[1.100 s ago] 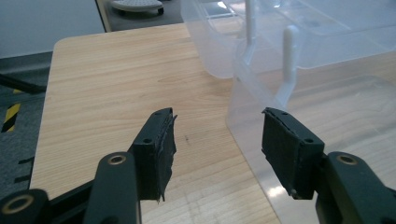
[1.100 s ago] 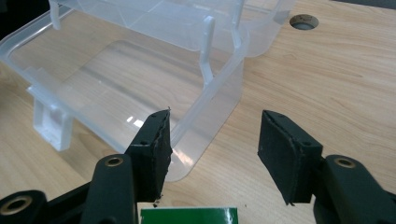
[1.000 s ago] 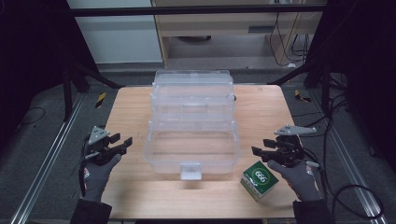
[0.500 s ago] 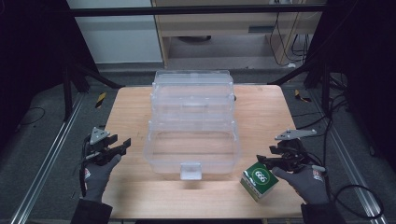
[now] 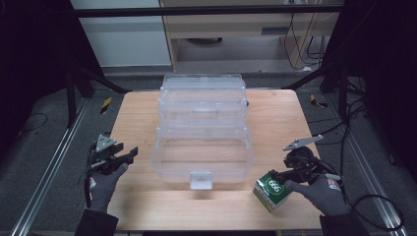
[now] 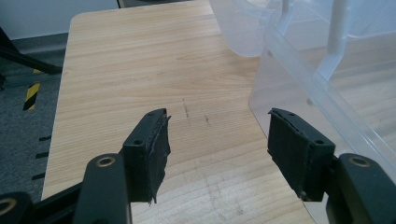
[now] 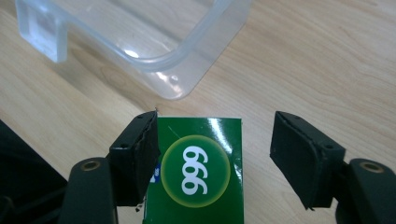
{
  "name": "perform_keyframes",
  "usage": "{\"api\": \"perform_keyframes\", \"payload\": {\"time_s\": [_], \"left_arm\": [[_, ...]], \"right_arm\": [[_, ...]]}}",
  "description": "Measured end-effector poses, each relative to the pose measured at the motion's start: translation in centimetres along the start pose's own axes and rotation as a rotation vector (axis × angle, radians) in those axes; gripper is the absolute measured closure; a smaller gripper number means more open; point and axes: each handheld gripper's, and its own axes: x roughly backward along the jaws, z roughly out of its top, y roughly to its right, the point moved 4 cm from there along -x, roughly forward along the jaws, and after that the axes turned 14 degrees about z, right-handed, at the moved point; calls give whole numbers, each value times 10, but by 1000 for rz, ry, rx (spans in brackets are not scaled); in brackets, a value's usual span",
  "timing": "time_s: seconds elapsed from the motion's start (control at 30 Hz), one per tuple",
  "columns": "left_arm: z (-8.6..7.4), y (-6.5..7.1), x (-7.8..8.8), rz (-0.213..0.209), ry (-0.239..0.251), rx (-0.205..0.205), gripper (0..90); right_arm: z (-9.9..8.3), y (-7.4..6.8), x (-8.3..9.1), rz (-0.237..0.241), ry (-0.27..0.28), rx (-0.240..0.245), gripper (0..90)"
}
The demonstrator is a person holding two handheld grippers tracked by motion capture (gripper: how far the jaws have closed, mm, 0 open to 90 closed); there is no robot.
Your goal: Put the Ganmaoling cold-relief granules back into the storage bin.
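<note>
A green carton marked 999 (image 5: 271, 190) (image 7: 201, 172) lies on the wooden table (image 5: 275, 118) near its front right corner. My right gripper (image 5: 276, 175) (image 7: 215, 116) straddles it. One pad (image 7: 142, 149) is at the carton's edge and the other pad (image 7: 299, 154) stands clear of it. Its jaws have just been opening, so it is open around the carton. My left gripper (image 5: 129, 153) (image 6: 219, 114) rests at the table's left side, beside the clear box. Its jaws have just been opening too, with nothing between them.
A clear plastic tiered organiser box (image 5: 204, 98) (image 6: 299, 56) (image 7: 154, 60) stands open mid-table, its front tray pulled toward me with a small latch tab (image 5: 200, 180). Black frame posts and cables surround the table on a grey floor.
My right gripper has come down and nearer to the green carton, and its jaws now stand wider around it. The left hand has hardly moved.
</note>
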Motion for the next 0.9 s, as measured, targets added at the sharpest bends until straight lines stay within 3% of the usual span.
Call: {"api": "perform_keyframes", "payload": {"time_s": [0.17, 0.3, 0.7, 0.9], "left_arm": [[-1, 0, -1, 0, -5, -4, 374], [-1, -1, -1, 0, -6, -4, 373], [-3, 1, -2, -4, -17, -11, 369], [-3, 1, -3, -3, -19, -15, 369]], "right_arm": [[1, -4, -9, 19, -58, -5, 292], [0, -3, -16, 1, -110, -7, 221], [-11, -1, -29, 8, -186, -31, 103], [-14, -3, -32, 19, -201, -32, 100]]}}
